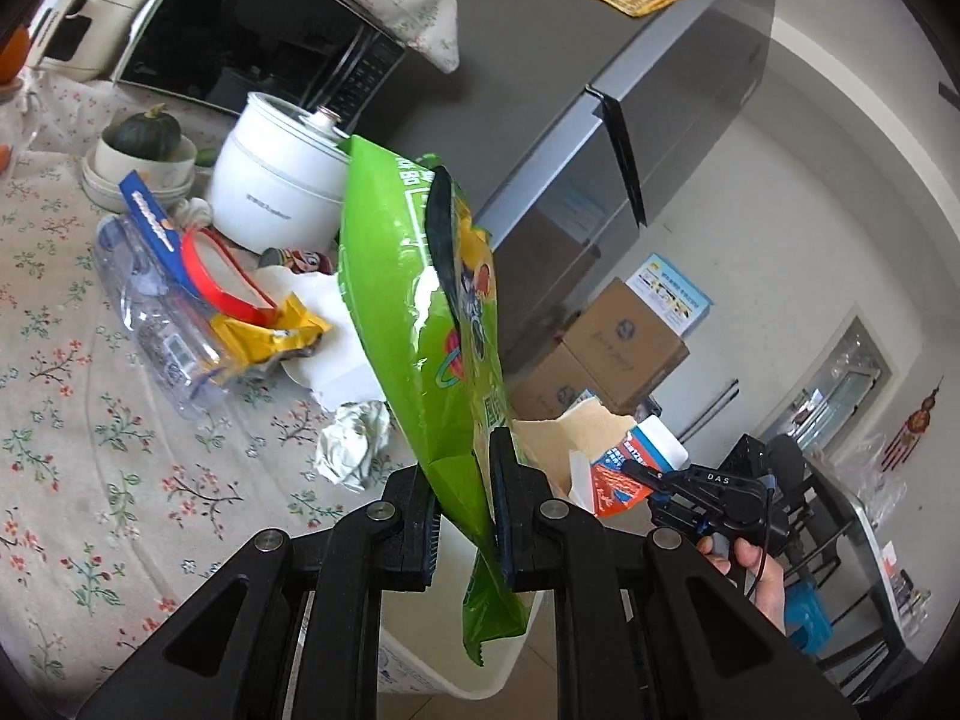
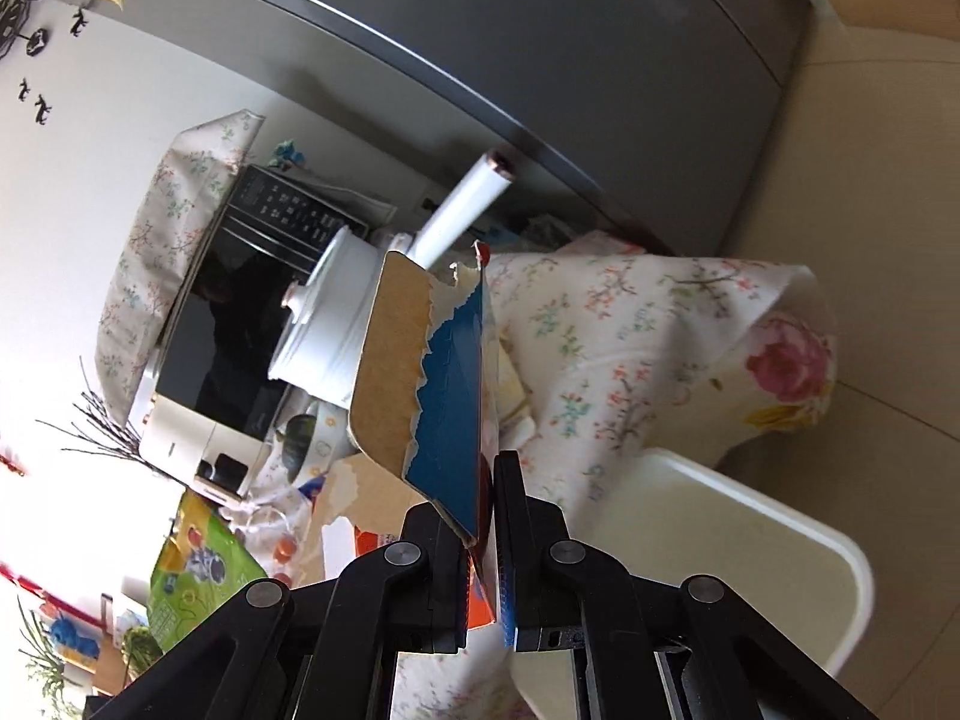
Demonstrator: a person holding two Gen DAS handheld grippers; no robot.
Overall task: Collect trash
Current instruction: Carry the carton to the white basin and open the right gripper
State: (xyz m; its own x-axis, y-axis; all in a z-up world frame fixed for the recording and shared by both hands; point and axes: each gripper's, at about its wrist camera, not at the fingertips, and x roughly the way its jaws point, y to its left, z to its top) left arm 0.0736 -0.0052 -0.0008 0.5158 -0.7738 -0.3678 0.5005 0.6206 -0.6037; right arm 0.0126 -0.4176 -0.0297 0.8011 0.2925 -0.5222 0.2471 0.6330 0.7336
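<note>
My left gripper (image 1: 465, 510) is shut on a green snack bag (image 1: 420, 300) and holds it upright above the white trash bin (image 1: 480, 678). My right gripper (image 2: 486, 558) is shut on a torn cardboard box (image 2: 432, 384), blue and orange outside, brown inside, held above the bin's rim (image 2: 780, 516). The box (image 1: 606, 468) and the right gripper (image 1: 636, 471) also show in the left wrist view, just right of the bag. The green bag shows low left in the right wrist view (image 2: 192, 570).
On the floral tablecloth (image 1: 90, 420) lie a crushed clear bottle (image 1: 150, 312), a yellow wrapper (image 1: 270, 336), a crumpled tissue (image 1: 354, 438) and white paper (image 1: 330, 336). A white cooker (image 1: 282, 180), microwave (image 1: 240, 30), grey fridge (image 1: 600, 90) and cardboard boxes (image 1: 618, 348) stand behind.
</note>
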